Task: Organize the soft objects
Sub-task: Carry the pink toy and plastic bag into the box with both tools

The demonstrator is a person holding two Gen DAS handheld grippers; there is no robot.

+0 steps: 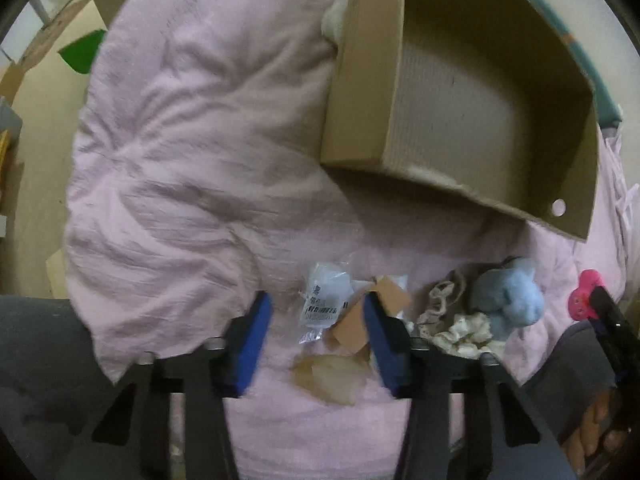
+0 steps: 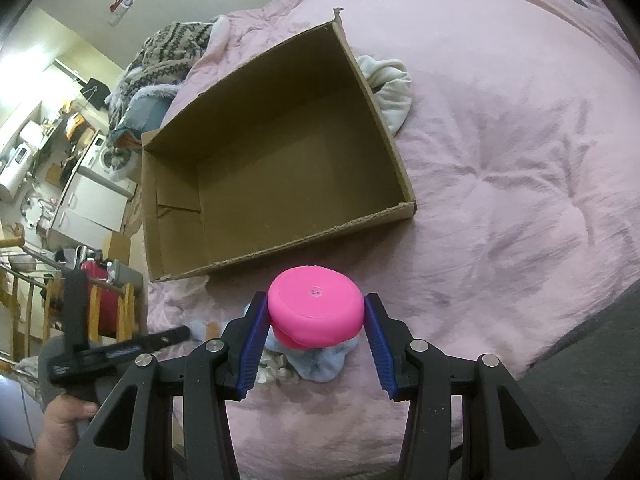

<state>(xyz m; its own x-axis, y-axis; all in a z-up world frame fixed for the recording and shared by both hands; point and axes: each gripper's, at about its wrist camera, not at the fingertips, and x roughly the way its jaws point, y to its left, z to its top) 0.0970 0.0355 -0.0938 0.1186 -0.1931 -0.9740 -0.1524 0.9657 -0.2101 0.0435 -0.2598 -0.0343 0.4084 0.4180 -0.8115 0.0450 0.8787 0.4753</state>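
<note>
My right gripper is shut on a pink squishy toy, held above a light blue plush and cream lace cloth on the pink bedding. The pink toy also shows at the right edge of the left wrist view. An open cardboard box lies just beyond, empty inside. My left gripper is open and empty, low over a clear plastic packet, brown card scraps and a translucent bag. The blue plush and lace cloth lie right of it. The box sits behind.
A pink duvet covers the bed. A white cloth is bunched behind the box, and a patterned knit blanket lies at the far corner. Floor clutter and furniture lie left of the bed.
</note>
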